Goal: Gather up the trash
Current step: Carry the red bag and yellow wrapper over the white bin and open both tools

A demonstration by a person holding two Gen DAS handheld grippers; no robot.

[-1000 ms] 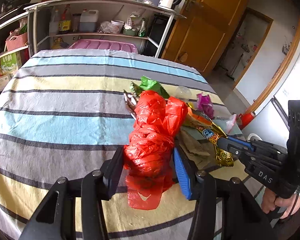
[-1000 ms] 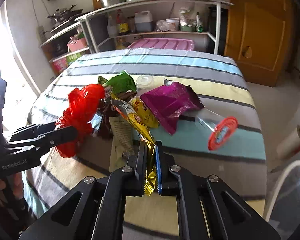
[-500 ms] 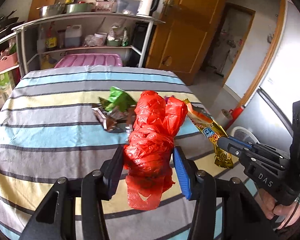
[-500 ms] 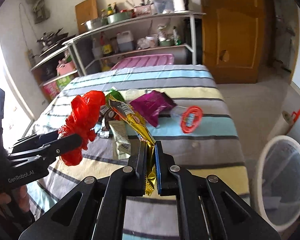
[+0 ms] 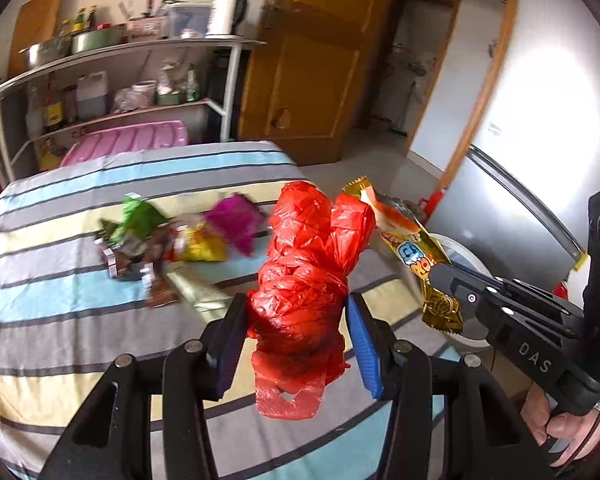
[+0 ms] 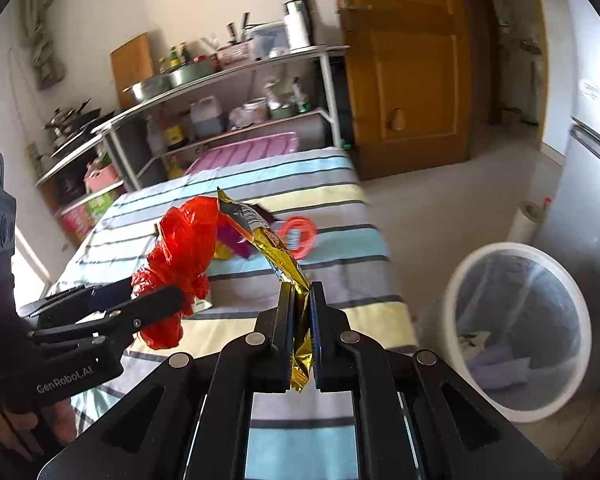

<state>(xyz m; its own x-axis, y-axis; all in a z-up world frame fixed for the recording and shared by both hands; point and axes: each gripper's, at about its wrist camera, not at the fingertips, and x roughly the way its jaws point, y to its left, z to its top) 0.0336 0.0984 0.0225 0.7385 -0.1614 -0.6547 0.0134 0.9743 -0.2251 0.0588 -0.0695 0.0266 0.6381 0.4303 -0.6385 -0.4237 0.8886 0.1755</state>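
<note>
Right wrist view, left to right: left gripper (image 6: 180,300) has its jaws clamped on the crumpled red plastic bag (image 6: 184,248), held above the striped bench (image 6: 340,204). Right gripper (image 6: 300,312) jaws are closed on the gold snack wrapper (image 6: 276,248). White bin (image 6: 460,280) stands on the floor, right. Risk: the slick wrapper, pinched near its end, may slip out short of the bin.

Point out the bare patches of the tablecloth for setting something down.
Bare: the tablecloth near the left gripper, left of the wrappers, and its far end by the pink lid. Crowded: the middle, around the green wrapper and purple wrapper.
</note>
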